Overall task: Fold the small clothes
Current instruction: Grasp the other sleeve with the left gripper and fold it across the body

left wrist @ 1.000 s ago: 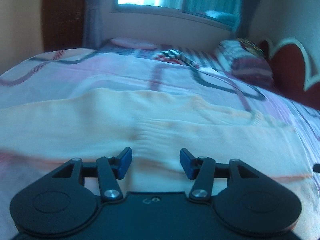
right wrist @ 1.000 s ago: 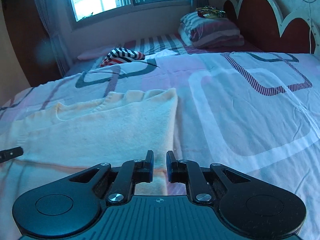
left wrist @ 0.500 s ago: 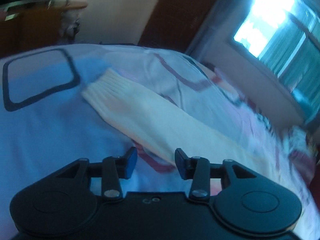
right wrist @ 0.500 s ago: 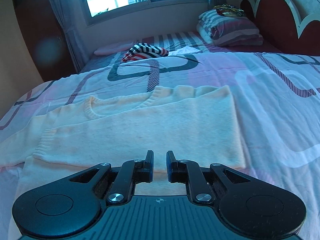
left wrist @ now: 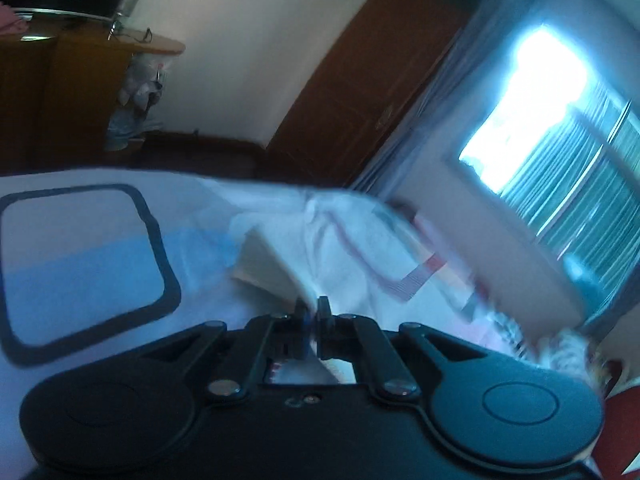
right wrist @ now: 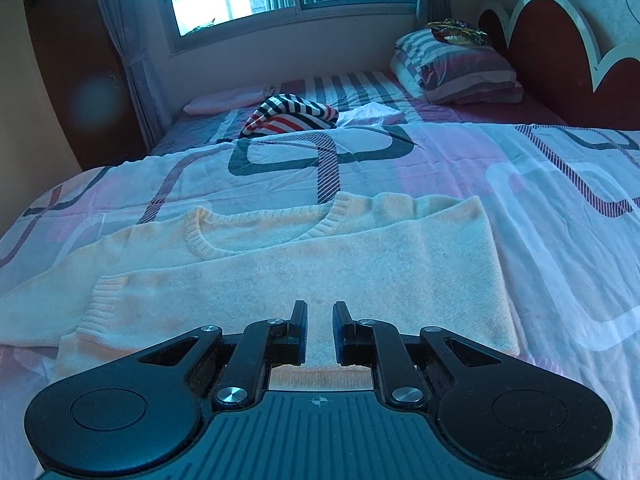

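- Left wrist view shows our left tool (left wrist: pixel 313 312) with its fingers nearly closed on the cream sleeve (left wrist: pixel 266 270), though blur keeps us from confirming how firm the pinch is.
- Right wrist view shows our right tool (right wrist: pixel 320 322) slightly parted, holding nothing, hovering above the sweater (right wrist: pixel 320 264), which lies flat on the bed (right wrist: pixel 560 240) with 1 side already folded in.
- To fold well, we judge the sleeve should travel low across the chest and land square with the folded edge, while the right tool steadies the body.
- Only the right view shows the neckline and the striped garment (right wrist: pixel 292 114) beyond; only the left shows the sleeve's cuff end and the wardrobe (left wrist: pixel 380 80).
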Available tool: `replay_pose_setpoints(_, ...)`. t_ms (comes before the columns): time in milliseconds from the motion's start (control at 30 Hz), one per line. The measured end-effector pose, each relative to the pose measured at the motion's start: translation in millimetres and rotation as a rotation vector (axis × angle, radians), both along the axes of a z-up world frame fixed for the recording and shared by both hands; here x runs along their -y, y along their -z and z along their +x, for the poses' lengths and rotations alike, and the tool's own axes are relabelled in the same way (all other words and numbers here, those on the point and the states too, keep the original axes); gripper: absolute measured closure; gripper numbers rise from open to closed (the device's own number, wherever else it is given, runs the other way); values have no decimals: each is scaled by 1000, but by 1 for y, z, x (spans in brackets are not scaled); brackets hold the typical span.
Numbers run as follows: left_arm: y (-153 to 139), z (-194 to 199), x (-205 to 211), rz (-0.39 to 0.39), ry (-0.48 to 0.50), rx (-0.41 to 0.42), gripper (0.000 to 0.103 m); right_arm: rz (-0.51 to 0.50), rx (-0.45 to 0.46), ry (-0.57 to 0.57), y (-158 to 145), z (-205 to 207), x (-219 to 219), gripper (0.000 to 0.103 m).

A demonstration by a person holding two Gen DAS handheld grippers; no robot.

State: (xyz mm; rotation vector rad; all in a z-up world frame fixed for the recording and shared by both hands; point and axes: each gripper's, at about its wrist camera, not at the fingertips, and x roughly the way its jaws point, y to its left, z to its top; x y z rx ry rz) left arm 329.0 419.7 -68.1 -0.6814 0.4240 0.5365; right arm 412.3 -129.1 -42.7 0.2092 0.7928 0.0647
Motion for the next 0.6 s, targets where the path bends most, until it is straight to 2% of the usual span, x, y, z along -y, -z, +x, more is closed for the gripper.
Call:
replay_pose_setpoints(67,12,17,-4,-3,24,-117,100,3,-9,12,2,1,3,90)
replay_pose_setpoints(300,-2,19,19,38,69,-61,101,25,-7,49,6,-3,19,90)
replay_pose_setpoints(400,-16,29,47,66,156,-20,101,38,-4,68,7,-5,27,90)
replay_pose_setpoints(600,-32,67,143,133,418,22,101,73,5,90,6,-12,43,90)
